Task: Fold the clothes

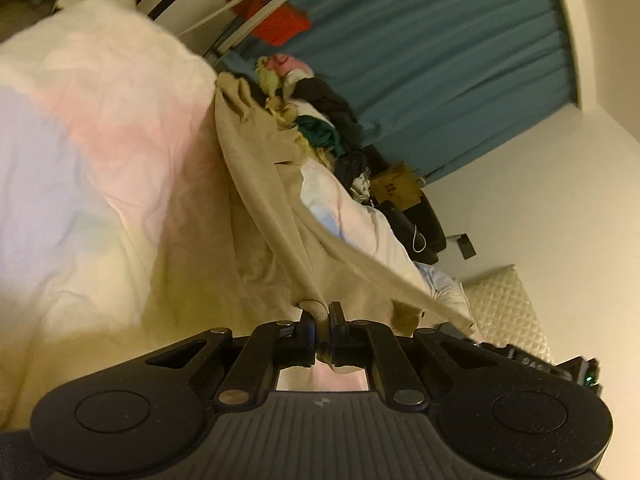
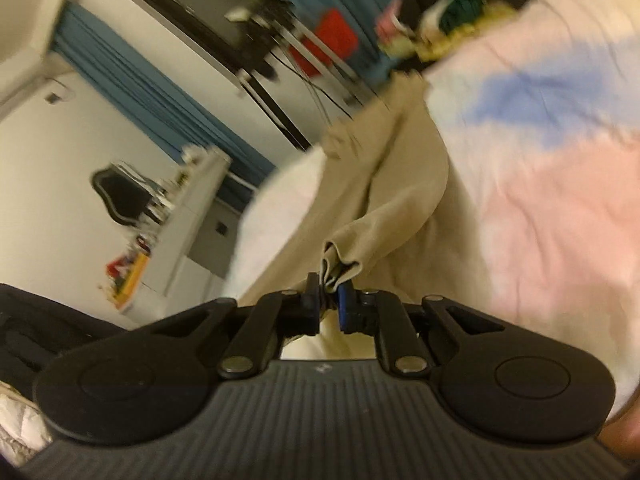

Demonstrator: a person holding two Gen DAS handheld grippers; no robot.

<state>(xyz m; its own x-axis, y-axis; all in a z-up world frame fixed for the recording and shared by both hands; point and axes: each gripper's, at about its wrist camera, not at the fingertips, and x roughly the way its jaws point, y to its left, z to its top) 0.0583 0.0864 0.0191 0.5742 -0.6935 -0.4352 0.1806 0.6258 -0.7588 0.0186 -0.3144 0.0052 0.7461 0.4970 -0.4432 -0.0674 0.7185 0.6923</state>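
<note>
Both grippers, left [image 1: 322, 320] and right [image 2: 328, 292], pinch the beige garment [image 1: 272, 208]; I advise even tension while laying it on the bedspread [image 1: 100, 120].

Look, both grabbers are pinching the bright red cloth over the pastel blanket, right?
Not quite. The cloth is beige, not red. The left wrist view shows the left gripper shut on the beige garment, and the right wrist view shows the right gripper shut on a bunched corner of it. It does stretch over the pastel blanket.
</note>
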